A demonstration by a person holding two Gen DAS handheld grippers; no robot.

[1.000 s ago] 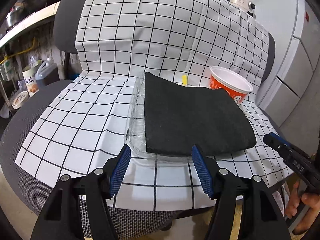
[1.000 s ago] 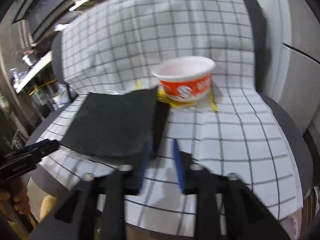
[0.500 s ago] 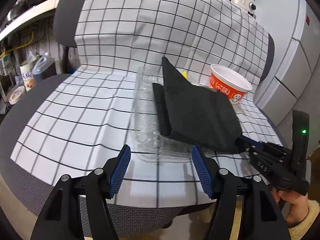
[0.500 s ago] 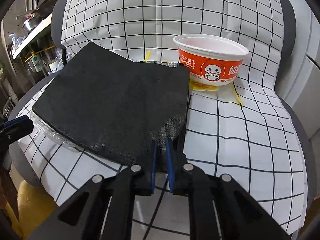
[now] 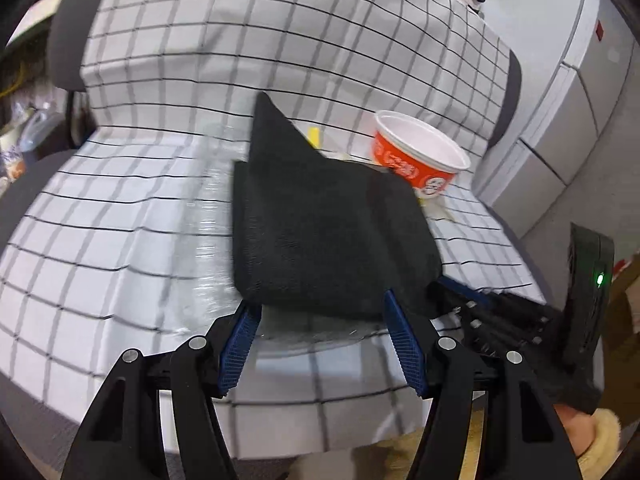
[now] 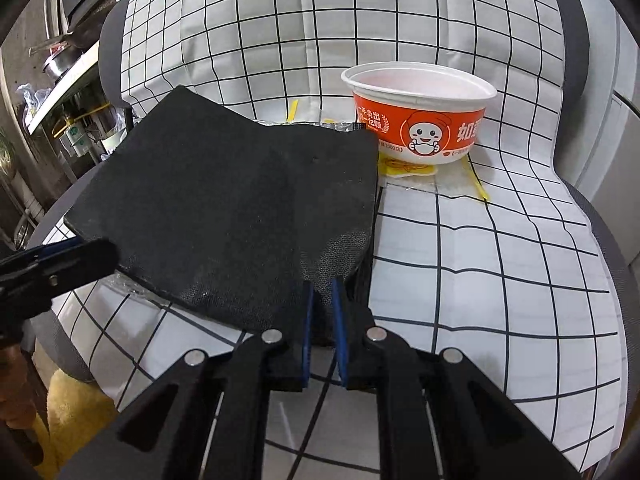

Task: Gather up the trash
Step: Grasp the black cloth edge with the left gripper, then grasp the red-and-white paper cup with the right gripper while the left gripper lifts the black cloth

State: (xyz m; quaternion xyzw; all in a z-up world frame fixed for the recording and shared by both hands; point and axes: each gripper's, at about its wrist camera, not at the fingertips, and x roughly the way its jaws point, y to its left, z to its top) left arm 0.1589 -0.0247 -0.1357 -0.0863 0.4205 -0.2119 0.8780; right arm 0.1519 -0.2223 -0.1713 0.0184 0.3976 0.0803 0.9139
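Observation:
A folded black mesh sheet [image 5: 320,220] [image 6: 224,208] lies over a clear plastic tray [image 5: 208,240] [image 6: 128,286] on a seat covered by a checked cloth [image 5: 120,220]. My right gripper [image 6: 321,288] is shut on the sheet's near right corner, and that gripper [image 5: 460,292] also shows at the right of the left wrist view. My left gripper [image 5: 320,308] stands open at the sheet's front edge, pads apart on either side of it, not pressing. An orange and white paper bowl [image 5: 416,164] [image 6: 420,120] stands upright behind the sheet, with yellow wrappers [image 6: 400,168] under it.
The chair's backrest [image 6: 320,20] rises behind, draped in the same cloth. Grey cabinets [image 5: 560,120] stand to the right, and a cluttered shelf [image 6: 60,64] to the left. A hand in a fuzzy yellow sleeve [image 5: 592,440] holds the right gripper.
My right gripper came in and shut on the sheet's corner, and the sheet's far corner lifted up. My left gripper moved closer to the sheet's front edge, still open.

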